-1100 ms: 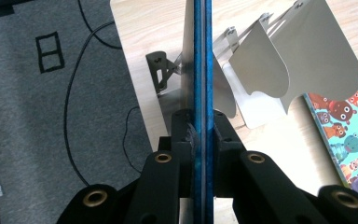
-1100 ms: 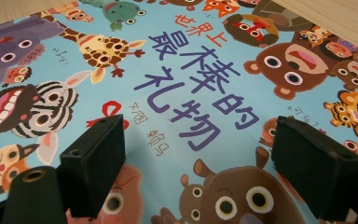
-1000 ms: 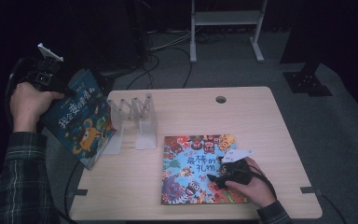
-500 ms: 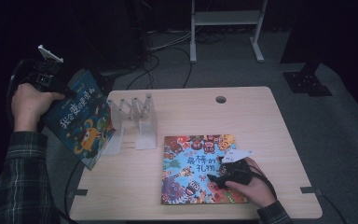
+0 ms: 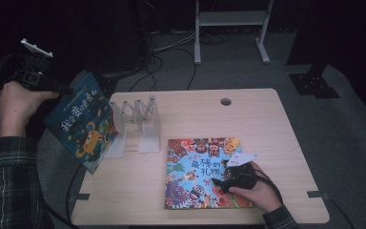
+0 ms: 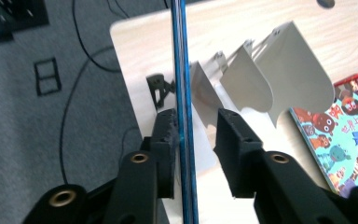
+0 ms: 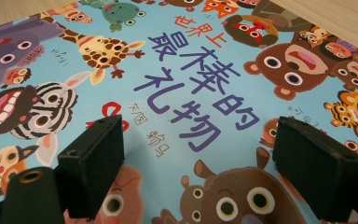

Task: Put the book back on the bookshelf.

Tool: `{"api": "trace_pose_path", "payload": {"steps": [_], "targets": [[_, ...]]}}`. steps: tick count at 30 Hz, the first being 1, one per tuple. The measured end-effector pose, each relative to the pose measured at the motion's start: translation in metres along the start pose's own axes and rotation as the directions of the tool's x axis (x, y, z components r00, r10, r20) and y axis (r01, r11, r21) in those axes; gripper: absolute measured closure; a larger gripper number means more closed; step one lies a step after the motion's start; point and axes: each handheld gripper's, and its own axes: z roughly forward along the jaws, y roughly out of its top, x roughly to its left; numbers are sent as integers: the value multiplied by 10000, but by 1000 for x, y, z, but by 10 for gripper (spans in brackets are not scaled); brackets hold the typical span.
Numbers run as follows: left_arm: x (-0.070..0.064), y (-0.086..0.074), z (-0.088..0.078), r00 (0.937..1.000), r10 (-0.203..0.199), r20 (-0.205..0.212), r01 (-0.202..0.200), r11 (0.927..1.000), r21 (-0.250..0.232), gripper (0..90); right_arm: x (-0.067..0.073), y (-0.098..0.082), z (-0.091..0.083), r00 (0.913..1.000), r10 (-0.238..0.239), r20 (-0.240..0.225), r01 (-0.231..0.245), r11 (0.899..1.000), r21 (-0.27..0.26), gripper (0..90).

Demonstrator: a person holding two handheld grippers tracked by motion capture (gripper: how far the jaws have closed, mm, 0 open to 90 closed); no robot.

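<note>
Loosening my left gripper [image 6: 193, 135] around the blue book [image 5: 78, 124] beside the rack [image 5: 136, 121], I'm judging it needs slotting in next.

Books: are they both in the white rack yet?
Not yet. Nearly done: the blue book stands tilted at the left end of the rack. The left gripper has just been opening its jaws around it, one pad clear of the cover. In hand: the right gripper is open over the animal book. Left: that book lies flat on the table, probably racked next.
</note>
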Motion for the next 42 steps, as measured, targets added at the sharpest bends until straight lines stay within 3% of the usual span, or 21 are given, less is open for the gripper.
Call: {"api": "trace_pose_path", "payload": {"steps": [7, 12, 17, 20, 23, 30, 34, 42], "targets": [[-14, -1, -15, 9983, 573, 135, -567, 9975, -415, 682, 0, 0, 1, 10000, -12, -8, 12, 10000, -32, 142], [-29, -4, -17, 9921, 1210, 325, -1187, 9909, -638, 630, -1, 0, 1, 10000, -48, -18, 48, 10000, -47, 143], [-46, -9, -12, 9764, 2075, 604, -2010, 9745, -994, 477, 1, 0, -1, 10000, 29, -72, -29, 10000, 46, 178], [-55, -13, -4, 9685, 2400, 655, -2323, 9666, -1079, 390, 0, 0, -2, 10000, -51, -79, 51, 10000, 27, 199], [-63, -19, 5, 9591, 2644, 1012, -2517, 9601, -1221, 354, 0, 0, -3, 10000, -48, -69, 48, 10000, 68, 215], [-87, -32, 24, 9251, 3551, 1346, -3420, 9331, -1114, 276, -1, 0, -5, 10000, -33, -64, 34, 9999, 96, 248], [-101, -38, 35, 9102, 3846, 1537, -3769, 9230, -775, 244, 0, 0, -5, 10000, 44, -72, -43, 9999, 119, 265], [-123, -57, 63, 8969, 4032, 1818, -4007, 9147, -519, 195, -1, -1, -7, 10000, 27, -42, -26, 9999, 120, 272]]}}
